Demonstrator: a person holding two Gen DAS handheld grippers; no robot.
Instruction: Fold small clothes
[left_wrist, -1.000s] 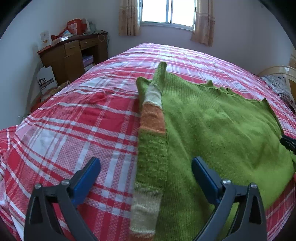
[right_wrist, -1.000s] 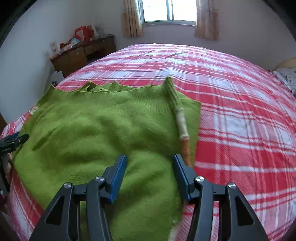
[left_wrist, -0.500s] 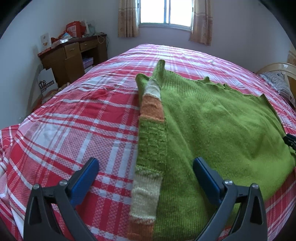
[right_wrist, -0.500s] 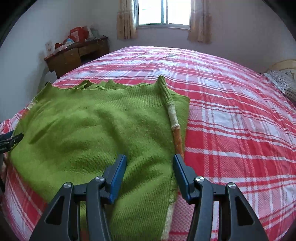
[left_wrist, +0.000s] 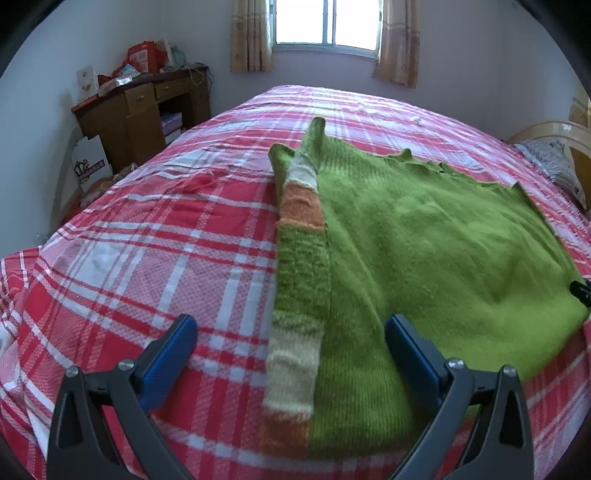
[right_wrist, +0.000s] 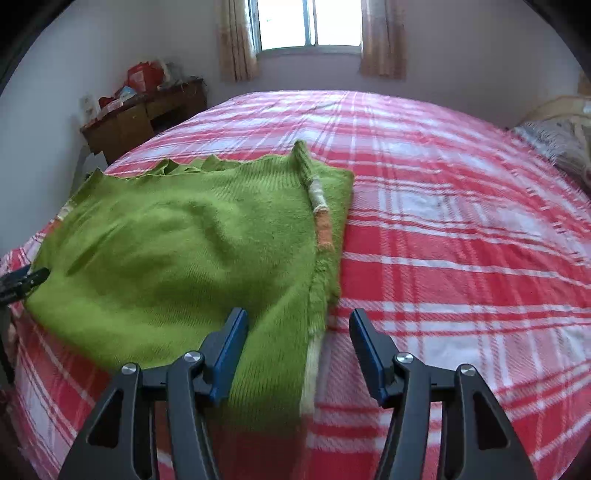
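Both sleeves lie folded in on the sweater (left_wrist: 424, 236) — left gripper (left_wrist: 291, 350) wide apart, right gripper (right_wrist: 299, 347) opening, both empty; next, pinch the near hem.

Right gripper (right_wrist: 295, 350) jaws wider apart.

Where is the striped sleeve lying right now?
In the left wrist view the striped sleeve lies folded along the green sweater's left edge on the plaid bedspread, between the open left tongs.

Sweater (left_wrist: 424, 236) on bed (left_wrist: 147, 258)
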